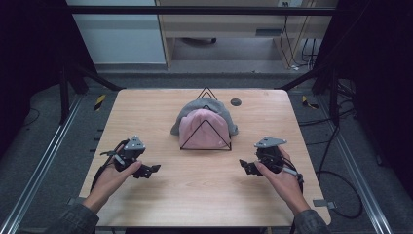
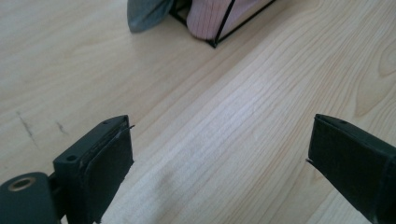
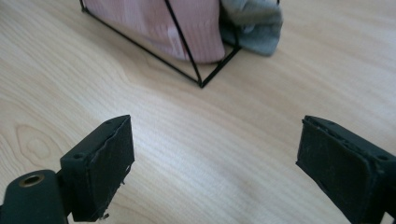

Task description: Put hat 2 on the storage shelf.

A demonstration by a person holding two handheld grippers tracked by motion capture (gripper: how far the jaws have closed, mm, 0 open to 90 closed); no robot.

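A black wire rack with triangular ends stands at the middle of the wooden table. Draped over it are a pink cloth in front and a grey cloth behind. My left gripper rests low at the left front, open, with bare wood between its jaws; the pink cloth and grey cloth lie ahead of it. My right gripper sits at the right front, open and empty, facing the rack's corner, the pink cloth and the grey cloth.
A small dark round disc lies on the table behind the rack to the right. Metal rails run along both sides of the table. Cables lie on the floor to the right.
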